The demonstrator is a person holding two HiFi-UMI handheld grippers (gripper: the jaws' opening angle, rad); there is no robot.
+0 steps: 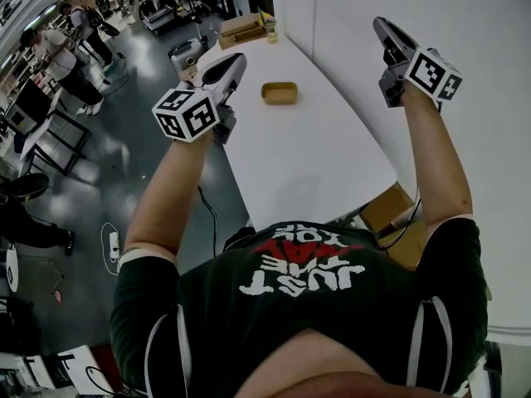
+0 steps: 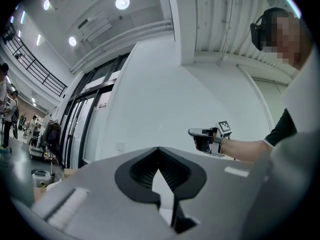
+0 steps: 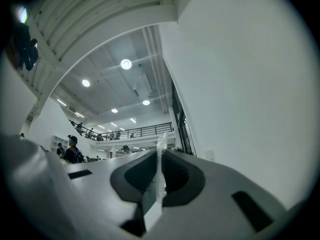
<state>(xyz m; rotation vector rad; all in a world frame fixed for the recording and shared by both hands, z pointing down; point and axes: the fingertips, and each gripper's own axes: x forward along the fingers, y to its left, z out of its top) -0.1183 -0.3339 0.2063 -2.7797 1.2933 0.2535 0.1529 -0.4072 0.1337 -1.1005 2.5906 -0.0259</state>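
Both grippers are held up in the air over a white table [image 1: 319, 160]. My left gripper [image 1: 237, 59] hovers above the table's left edge, shut, with nothing between its jaws. In the left gripper view its jaws meet at the tips [image 2: 159, 149] and point at a white wall. My right gripper [image 1: 379, 23] is raised near the wall on the right, also shut; it shows in the left gripper view too [image 2: 193, 132]. In the right gripper view [image 3: 161, 151] a thin pale sliver runs along the seam; I cannot tell what it is. A shallow yellow-brown dish [image 1: 280, 93] lies on the table between the two grippers.
Cardboard boxes [image 1: 241, 30] and a small jar [image 1: 271, 30] stand at the table's far end. Another cardboard box [image 1: 387, 209] sits under the near right corner. A cable [image 1: 207, 210] and a power strip [image 1: 114, 244] lie on the dark floor. People stand at the far left [image 1: 58, 52].
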